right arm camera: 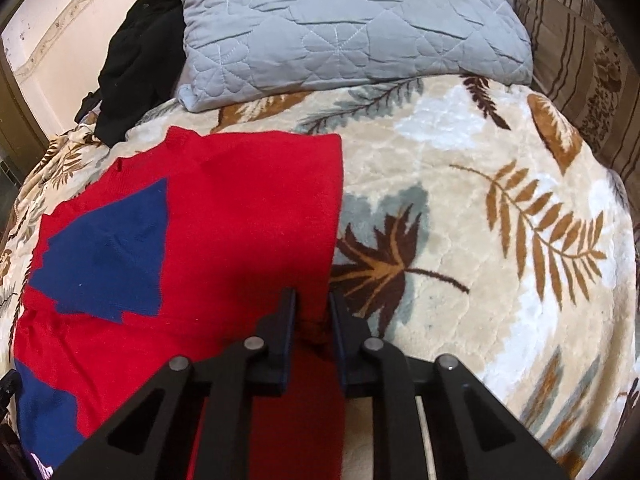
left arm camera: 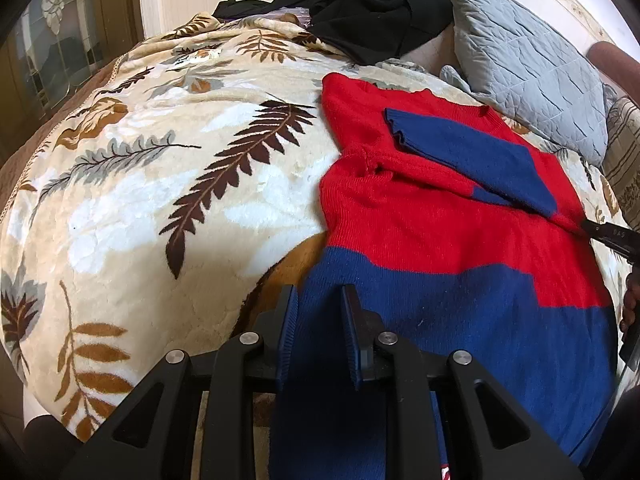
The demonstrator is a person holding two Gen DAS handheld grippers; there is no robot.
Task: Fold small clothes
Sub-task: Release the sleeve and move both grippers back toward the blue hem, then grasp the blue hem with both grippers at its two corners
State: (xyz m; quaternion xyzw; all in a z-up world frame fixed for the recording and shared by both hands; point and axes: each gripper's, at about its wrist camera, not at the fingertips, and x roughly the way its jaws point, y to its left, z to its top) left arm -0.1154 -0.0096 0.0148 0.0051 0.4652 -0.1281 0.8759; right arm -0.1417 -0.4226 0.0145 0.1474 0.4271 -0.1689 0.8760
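Note:
A red and blue knit sweater point(left arm camera: 420, 216) lies flat on a leaf-patterned blanket point(left arm camera: 160, 184), with one blue sleeve point(left arm camera: 472, 152) folded across its red chest. My left gripper point(left arm camera: 320, 308) is shut on the sweater's blue lower edge, and blue fabric fills the gap between its pads. My right gripper point(right arm camera: 313, 308) is shut on the red side edge of the sweater point(right arm camera: 240, 216), with red knit pinched between its fingers. In the left wrist view the right gripper point(left arm camera: 588, 227) shows at the sweater's far right edge, held by a person's hand point(left arm camera: 631, 300).
A grey quilted pillow point(right arm camera: 352, 24) lies just beyond the sweater's collar. A heap of black clothing point(left arm camera: 372, 4) sits at the head of the bed. A striped cushion point(right arm camera: 580, 60) lies at the right. The blanket point(right arm camera: 500, 220) stretches bare to the sweater's right.

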